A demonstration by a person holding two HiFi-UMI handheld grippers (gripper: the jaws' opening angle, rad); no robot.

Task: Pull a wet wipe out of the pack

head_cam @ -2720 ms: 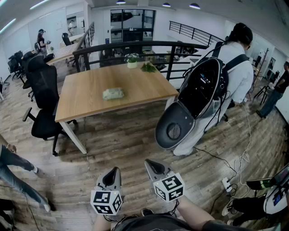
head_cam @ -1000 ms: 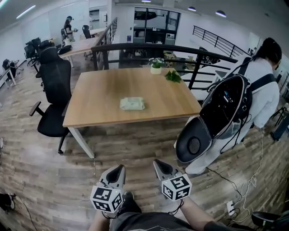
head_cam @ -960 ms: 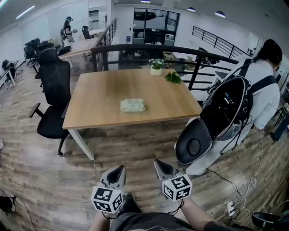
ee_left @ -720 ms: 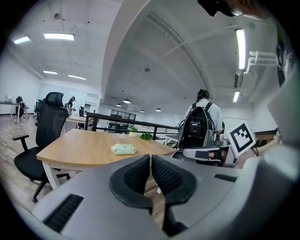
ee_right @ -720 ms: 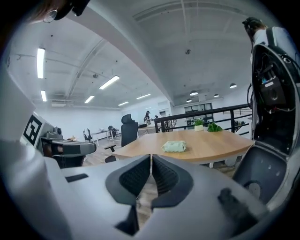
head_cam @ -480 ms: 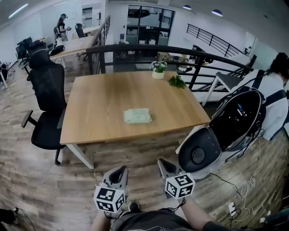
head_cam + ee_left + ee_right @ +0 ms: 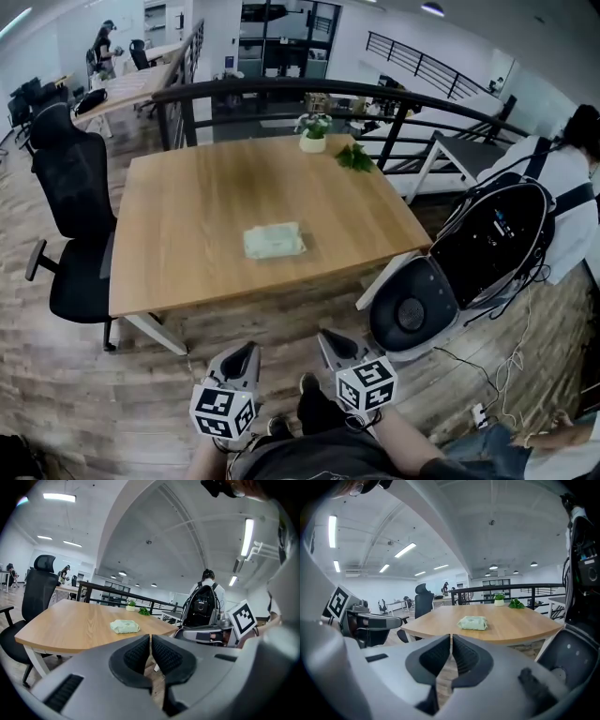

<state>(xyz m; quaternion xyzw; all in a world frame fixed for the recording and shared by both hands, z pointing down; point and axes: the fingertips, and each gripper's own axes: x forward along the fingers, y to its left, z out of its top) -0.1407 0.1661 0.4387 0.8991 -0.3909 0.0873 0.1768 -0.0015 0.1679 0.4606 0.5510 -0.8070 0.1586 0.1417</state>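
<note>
A pale green wet wipe pack [image 7: 274, 240] lies flat near the middle of the wooden table [image 7: 187, 216]; the same pack [image 7: 124, 626] shows in the left gripper view, and the pack [image 7: 473, 623] shows in the right gripper view. My left gripper [image 7: 241, 356] and right gripper [image 7: 330, 345] hang side by side over the floor, short of the table's near edge. Both are shut with nothing between the jaws, which meet pad to pad at the left gripper [image 7: 150, 645] and the right gripper [image 7: 451, 644].
A person in white with a large black backpack [image 7: 487, 244] stands at the table's right corner. A black office chair [image 7: 70, 234] sits at the left edge. A small potted plant [image 7: 313, 133] and green leaves [image 7: 354, 157] sit at the far edge. Cables [image 7: 497, 375] lie on the floor at the right.
The table and the pack have come nearer and lower in the head view as I walked toward them. Both grippers kept their side-by-side pose and stayed shut.
</note>
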